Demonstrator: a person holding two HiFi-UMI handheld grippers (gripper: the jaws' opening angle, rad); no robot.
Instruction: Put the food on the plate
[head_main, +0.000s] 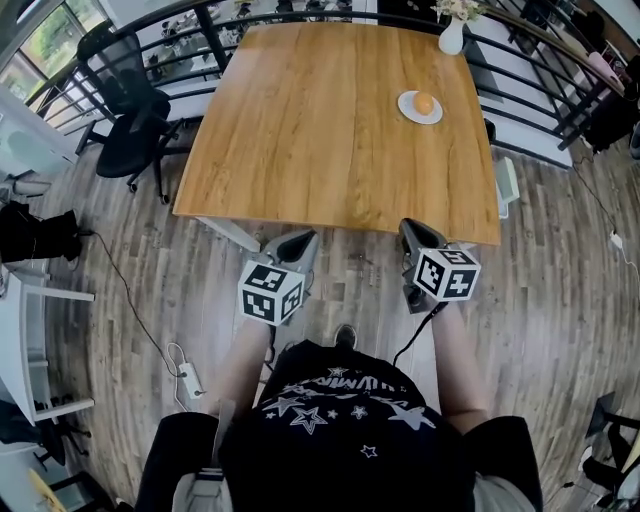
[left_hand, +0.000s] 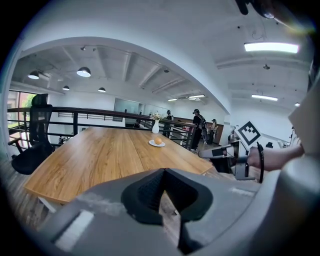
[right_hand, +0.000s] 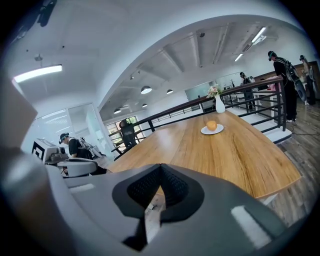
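An orange food item (head_main: 423, 103) lies on a small white plate (head_main: 407, 110) at the far right of the wooden table (head_main: 320, 130). I see the same food item (left_hand: 158, 141) on its plate (left_hand: 152, 144) in the left gripper view, and food (right_hand: 212, 125) on plate (right_hand: 205, 131) in the right gripper view. Both grippers hang off the table's near edge, far from the plate. The left gripper (head_main: 300, 240) (left_hand: 164, 170) is shut and empty. Beside it, the right gripper (head_main: 412, 228) (right_hand: 160, 165) is shut with nothing in it.
A white vase (head_main: 452, 35) with flowers stands just behind the plate at the table's far right corner. A black office chair (head_main: 130, 110) sits at the table's left. A black railing (head_main: 560, 90) runs behind and right of the table. A power strip (head_main: 190, 380) lies on the floor.
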